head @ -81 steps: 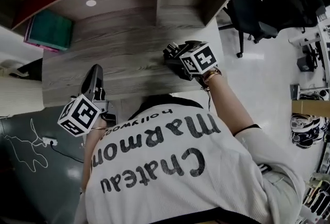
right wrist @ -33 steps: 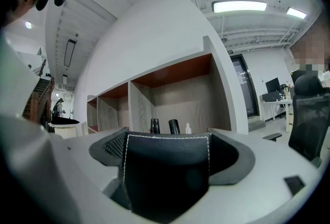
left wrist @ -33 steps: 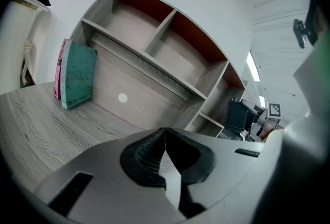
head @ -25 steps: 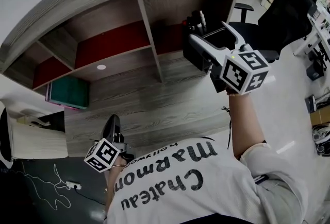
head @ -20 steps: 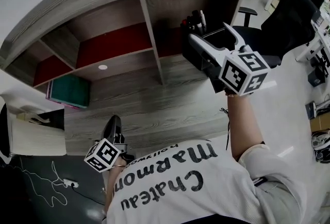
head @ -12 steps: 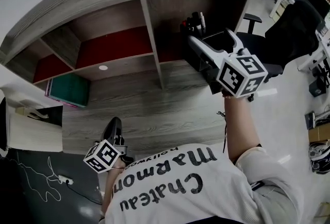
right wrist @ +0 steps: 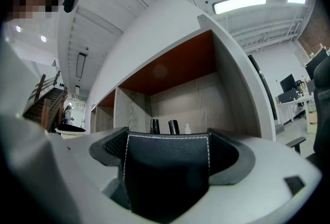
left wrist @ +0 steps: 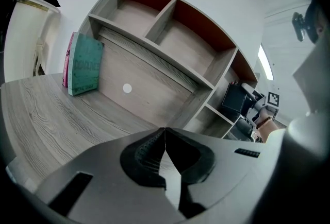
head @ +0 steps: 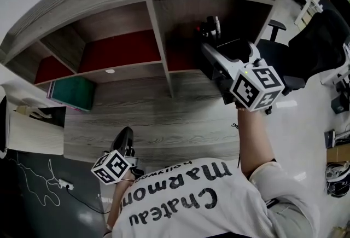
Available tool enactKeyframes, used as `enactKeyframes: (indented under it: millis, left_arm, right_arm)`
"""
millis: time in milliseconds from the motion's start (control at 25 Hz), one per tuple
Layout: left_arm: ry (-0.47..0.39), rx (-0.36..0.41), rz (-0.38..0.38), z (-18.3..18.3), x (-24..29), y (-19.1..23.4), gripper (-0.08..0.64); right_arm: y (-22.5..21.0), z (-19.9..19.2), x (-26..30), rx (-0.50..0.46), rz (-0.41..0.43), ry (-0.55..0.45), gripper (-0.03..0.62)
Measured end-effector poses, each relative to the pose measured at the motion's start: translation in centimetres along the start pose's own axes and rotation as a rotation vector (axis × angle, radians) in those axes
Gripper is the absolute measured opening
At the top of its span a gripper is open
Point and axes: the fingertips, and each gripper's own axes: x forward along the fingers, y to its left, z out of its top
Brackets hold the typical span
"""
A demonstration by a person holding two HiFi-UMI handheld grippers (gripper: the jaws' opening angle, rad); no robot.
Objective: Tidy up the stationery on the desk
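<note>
— What does the right claw hold?
— A black pen holder, white-stitched, with pens standing in it. It is gripped between the jaws, just before the shelf's right compartment.
— The left claw?
— Jaws pressed together, nothing in them, low over the grey wood tabletop; an office chair off right.
— Any change?
— The right claw rose from the tabletop.

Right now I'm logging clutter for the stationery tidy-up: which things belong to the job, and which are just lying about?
In the job: black pen holder, clamped in the right gripper; pens standing in it; shut, empty left gripper.
Lying about: teal books on the desk; office chair.
</note>
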Motion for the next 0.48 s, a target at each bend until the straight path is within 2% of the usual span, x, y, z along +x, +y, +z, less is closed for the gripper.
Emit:
enactKeyframes:
  millis: [480]
  left_arm:
    - [0.014,0.005,0.02,-1.1,0.71,-0.78,0.017]
  right_arm:
    - [-0.5,-0.41,0.59,0.03,0.036,-0.017,0.466]
